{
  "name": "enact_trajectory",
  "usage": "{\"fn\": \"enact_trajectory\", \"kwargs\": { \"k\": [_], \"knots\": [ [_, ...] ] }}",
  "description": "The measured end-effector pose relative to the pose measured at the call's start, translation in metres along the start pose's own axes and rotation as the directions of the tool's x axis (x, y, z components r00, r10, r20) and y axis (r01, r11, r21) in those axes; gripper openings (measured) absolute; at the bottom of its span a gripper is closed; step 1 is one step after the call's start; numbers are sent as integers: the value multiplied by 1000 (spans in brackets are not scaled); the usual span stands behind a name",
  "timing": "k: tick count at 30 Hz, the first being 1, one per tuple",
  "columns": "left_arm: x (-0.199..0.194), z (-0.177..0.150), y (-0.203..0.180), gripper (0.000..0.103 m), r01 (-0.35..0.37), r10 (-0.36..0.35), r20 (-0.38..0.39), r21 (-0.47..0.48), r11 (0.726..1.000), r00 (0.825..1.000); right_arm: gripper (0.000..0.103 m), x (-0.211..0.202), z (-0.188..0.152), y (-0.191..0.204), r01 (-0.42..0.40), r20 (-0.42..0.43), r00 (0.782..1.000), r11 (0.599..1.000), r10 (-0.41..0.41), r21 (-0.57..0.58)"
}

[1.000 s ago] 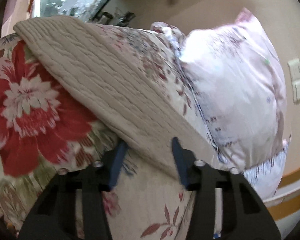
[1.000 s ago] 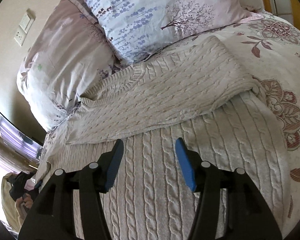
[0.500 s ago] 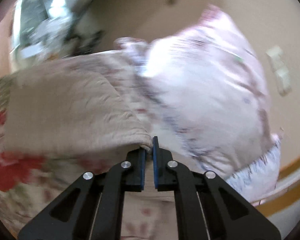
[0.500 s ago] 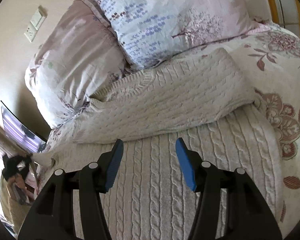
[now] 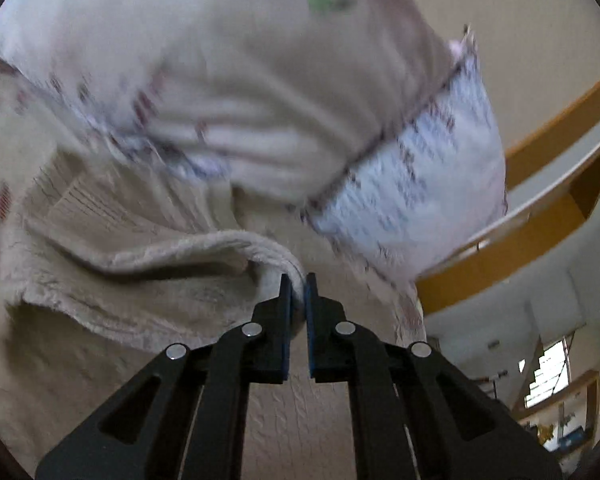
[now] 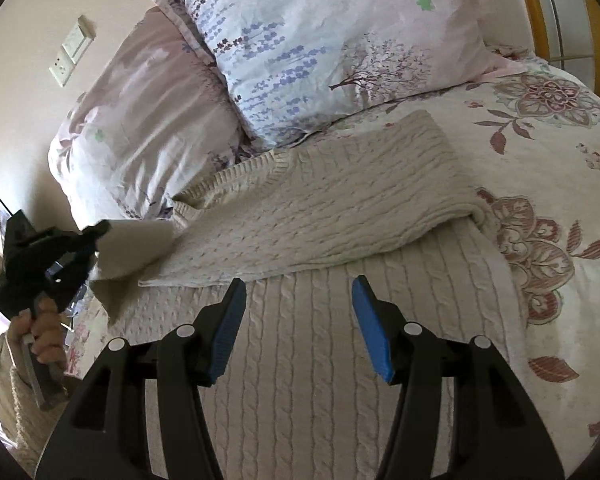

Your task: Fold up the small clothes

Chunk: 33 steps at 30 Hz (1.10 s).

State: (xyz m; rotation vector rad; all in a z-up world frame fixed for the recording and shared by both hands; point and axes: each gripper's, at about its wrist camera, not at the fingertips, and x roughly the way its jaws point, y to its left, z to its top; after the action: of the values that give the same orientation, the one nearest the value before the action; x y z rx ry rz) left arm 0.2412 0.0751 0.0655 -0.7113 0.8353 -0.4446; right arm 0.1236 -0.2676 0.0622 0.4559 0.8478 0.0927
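A cream cable-knit sweater (image 6: 300, 320) lies spread on the bed, with one sleeve (image 6: 332, 208) folded across its chest. My left gripper (image 5: 298, 286) is shut on the edge of the other sleeve (image 5: 148, 264), which hangs lifted off the bed. The right wrist view has that left gripper (image 6: 96, 236) at the far left, held by a hand (image 6: 44, 332), with the raised cream sleeve (image 6: 136, 248) in it. Above the sweater's body, my right gripper (image 6: 300, 292) stands open with nothing between its blue pads.
Two pillows, a lilac one (image 6: 140, 120) and a pale blue floral one (image 6: 320, 48), lean against the wall behind the sweater. A floral bedspread (image 6: 560, 168) lies to the right. A wooden bed frame (image 5: 540, 224) and wall switches (image 6: 72, 52) border the bed.
My left gripper went from open around the sleeve edge to shut on it, then swung it up and across toward the sweater's middle. The right gripper stayed in place.
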Motion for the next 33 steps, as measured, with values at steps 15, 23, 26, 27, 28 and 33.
{"fn": "enact_trajectory", "kwargs": {
  "k": [15,23,26,27,28,33],
  "knots": [
    [9,-56,2,71,52,-21,-156,192,980,988,57,5,17,62,5,-26,1000,969,-11,-245],
    [-60,-27,81,71,-40,41,31,-22,999,999,55,53,-9,197,-101,-72,995,713,70,-694],
    [-59,-23,92,71,-54,55,28,-42,998,998,55,83,-30,235,-111,-100,994,605,52,-788],
    [-58,-23,94,71,-58,59,20,-49,997,998,52,92,-37,244,-102,-102,994,572,34,-814],
    [-57,-24,96,71,-59,60,13,-53,997,998,52,106,-46,252,-78,-94,996,527,-4,-846],
    [-53,-25,108,71,-78,77,-21,-75,994,997,21,144,-60,253,69,2,987,422,-158,-904]
  ]
}}
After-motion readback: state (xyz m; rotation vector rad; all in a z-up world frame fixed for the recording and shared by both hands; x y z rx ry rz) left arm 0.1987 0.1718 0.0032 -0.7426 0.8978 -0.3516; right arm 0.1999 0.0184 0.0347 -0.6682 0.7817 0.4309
